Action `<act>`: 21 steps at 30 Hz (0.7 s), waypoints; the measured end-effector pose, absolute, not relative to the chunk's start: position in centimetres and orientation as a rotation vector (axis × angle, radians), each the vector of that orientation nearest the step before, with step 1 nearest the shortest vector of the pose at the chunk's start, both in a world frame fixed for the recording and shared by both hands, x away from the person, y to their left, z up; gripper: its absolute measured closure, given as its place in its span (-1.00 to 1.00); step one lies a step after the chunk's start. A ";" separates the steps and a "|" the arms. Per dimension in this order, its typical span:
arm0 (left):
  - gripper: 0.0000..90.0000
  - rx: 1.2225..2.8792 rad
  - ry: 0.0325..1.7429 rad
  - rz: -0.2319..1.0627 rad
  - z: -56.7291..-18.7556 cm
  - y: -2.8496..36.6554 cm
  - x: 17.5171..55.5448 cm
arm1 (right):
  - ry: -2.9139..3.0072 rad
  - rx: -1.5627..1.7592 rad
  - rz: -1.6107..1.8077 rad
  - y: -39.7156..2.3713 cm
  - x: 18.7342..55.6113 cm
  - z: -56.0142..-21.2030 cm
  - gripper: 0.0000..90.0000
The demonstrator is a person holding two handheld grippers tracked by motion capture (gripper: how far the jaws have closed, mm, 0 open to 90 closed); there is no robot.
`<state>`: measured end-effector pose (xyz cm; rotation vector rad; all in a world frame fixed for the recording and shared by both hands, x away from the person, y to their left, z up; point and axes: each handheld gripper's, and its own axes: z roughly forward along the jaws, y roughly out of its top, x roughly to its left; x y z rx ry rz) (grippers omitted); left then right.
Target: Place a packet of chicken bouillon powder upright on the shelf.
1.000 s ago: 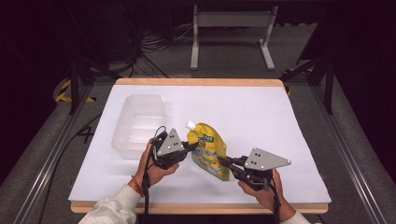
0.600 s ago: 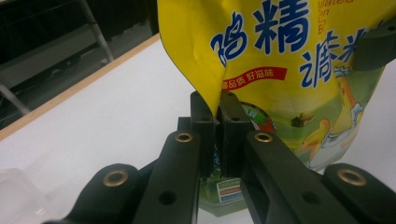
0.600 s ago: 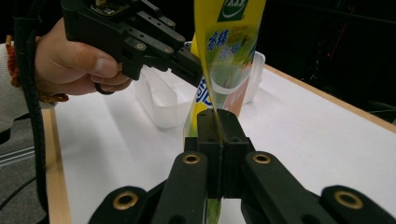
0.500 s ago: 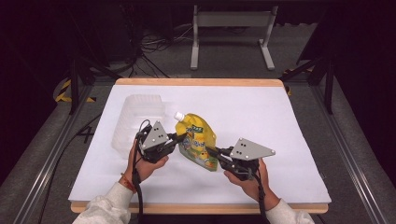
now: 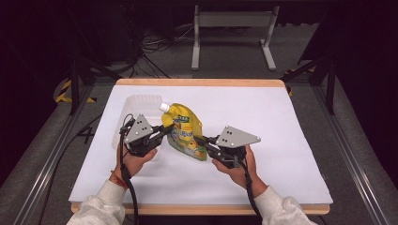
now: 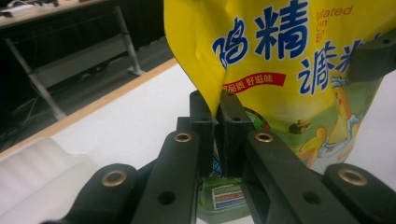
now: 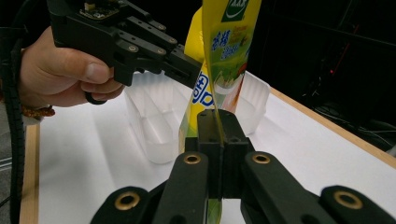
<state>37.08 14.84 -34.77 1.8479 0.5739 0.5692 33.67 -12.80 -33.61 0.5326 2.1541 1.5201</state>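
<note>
Overhead, a yellow refill pouch (image 5: 185, 131) hangs between two claws above a white-covered bench (image 5: 291, 140). The left claw (image 5: 165, 131) pinches its left edge, the right claw (image 5: 201, 140) its lower right edge. A clear plastic tray (image 5: 133, 105) sits behind the left hand (image 5: 136, 161). In the left gripper view, the jaws are closed on the pouch's creased edge. In the right gripper view, closed jaws clamp its thin edge; the tray stands beyond, against a dark room.
</note>
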 end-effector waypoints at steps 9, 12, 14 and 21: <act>0.91 1.789 0.620 0.610 -34.2 17.3 37.7 | 2.146 0.476 1.524 -10.1 35.2 -32.7 0.99; 0.91 1.782 0.636 0.638 -34.0 18.1 38.0 | 2.144 0.479 1.540 -9.3 35.9 -32.6 0.99; 0.91 1.778 0.651 0.650 -34.0 18.6 38.2 | 2.140 0.470 1.544 -8.7 36.4 -32.6 1.00; 0.90 1.747 0.695 0.664 -34.0 20.3 39.4 | 2.139 0.476 1.552 -6.4 38.4 -32.6 1.00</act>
